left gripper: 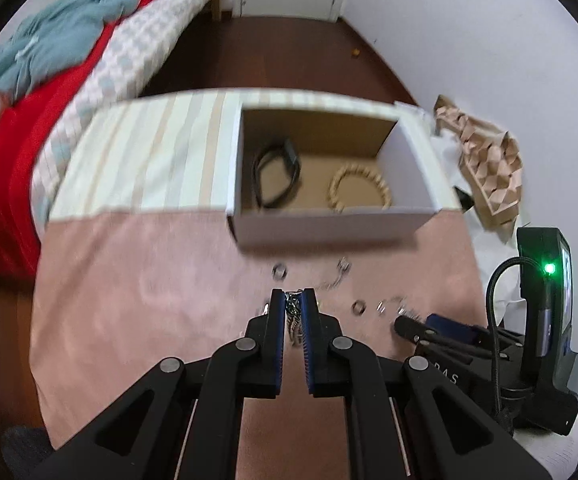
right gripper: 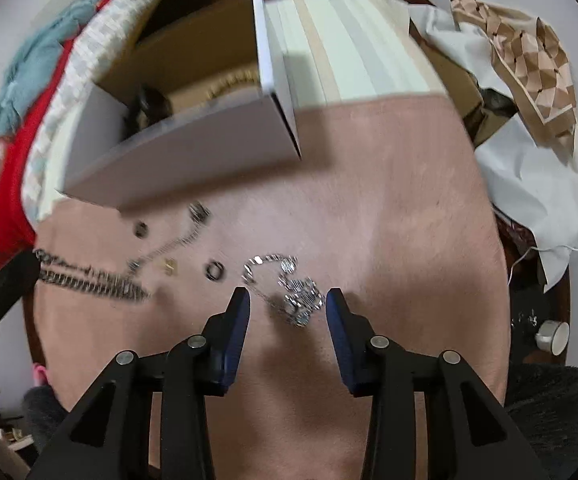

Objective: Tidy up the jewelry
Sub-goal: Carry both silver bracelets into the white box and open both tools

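Note:
My left gripper point(left gripper: 293, 293) is shut on a dark metal chain point(left gripper: 294, 316) that hangs between its blue pads, above the pink cloth point(left gripper: 149, 300). The chain also shows in the right wrist view point(right gripper: 93, 278), trailing from the left gripper at the left edge. My right gripper point(right gripper: 287, 294) is open, its fingertips on either side of a silver chain pile point(right gripper: 299, 294) on the cloth. A white cardboard box point(left gripper: 329, 228) stands behind, holding a black band point(left gripper: 275, 178) and a beaded bracelet point(left gripper: 361, 186). Several small rings point(right gripper: 215, 270) and a thin chain point(right gripper: 177, 240) lie in front of the box.
A striped cloth point(left gripper: 149, 152) covers the table's far part. A bed with red and teal bedding point(left gripper: 49, 80) lies to the left. Crumpled brown paper point(left gripper: 489, 160) and white paper point(right gripper: 529, 184) sit at the right. A small white cup point(right gripper: 553, 336) stands at the right edge.

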`<state>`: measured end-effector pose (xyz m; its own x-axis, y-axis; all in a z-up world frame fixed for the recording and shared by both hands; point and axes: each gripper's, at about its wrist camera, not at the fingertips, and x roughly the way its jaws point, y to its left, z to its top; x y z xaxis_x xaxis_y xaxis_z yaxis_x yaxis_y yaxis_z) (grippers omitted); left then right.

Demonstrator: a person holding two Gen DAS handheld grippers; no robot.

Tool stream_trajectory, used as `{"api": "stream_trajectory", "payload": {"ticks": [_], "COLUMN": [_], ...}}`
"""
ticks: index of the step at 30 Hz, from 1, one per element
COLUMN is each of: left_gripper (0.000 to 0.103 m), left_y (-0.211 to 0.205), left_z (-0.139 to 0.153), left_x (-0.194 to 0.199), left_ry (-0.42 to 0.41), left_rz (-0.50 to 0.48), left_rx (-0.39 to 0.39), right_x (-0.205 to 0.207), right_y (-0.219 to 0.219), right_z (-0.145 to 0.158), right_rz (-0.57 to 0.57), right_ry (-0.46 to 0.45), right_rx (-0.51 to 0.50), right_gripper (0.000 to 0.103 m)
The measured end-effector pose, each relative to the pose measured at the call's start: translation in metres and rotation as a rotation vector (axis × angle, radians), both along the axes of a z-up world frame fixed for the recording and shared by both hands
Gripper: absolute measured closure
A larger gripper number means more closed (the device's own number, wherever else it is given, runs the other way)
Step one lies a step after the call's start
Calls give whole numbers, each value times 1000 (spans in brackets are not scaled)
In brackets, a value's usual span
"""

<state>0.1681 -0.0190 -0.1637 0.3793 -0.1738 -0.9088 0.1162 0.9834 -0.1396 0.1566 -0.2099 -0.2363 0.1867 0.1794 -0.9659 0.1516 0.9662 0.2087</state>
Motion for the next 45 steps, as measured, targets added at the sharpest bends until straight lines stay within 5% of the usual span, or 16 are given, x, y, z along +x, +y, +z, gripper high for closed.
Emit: {"api": "stream_trajectory", "payload": {"ticks": [4,6,11,26,38,45], "left_gripper": [98,98,98,98,98,97], "left_y": [2,2,3,2,-9,-19], "left_z": [-11,-12,-3,87,58,45], "left_x": [-5,-6,-6,46,120,147], "left_ry": [23,25,13,-108,-13,53], "left_rz": [12,15,16,-40,-80,-96], "left_rx": [5,5,-15,-135,-88,-148], "right_x": [-5,-7,-12,28,114,142], "right_y": [12,19,4,-5,-1,0], "right_z": [-7,-7,4,160,125,98], "right_rz": [38,67,15,17,51,71], "right_ry": [-27,-44,-86,-378,-266,-209], "right_rx": [-87,-151,-85,103,107,83], "right_gripper": [67,94,99,99,99,99]}}
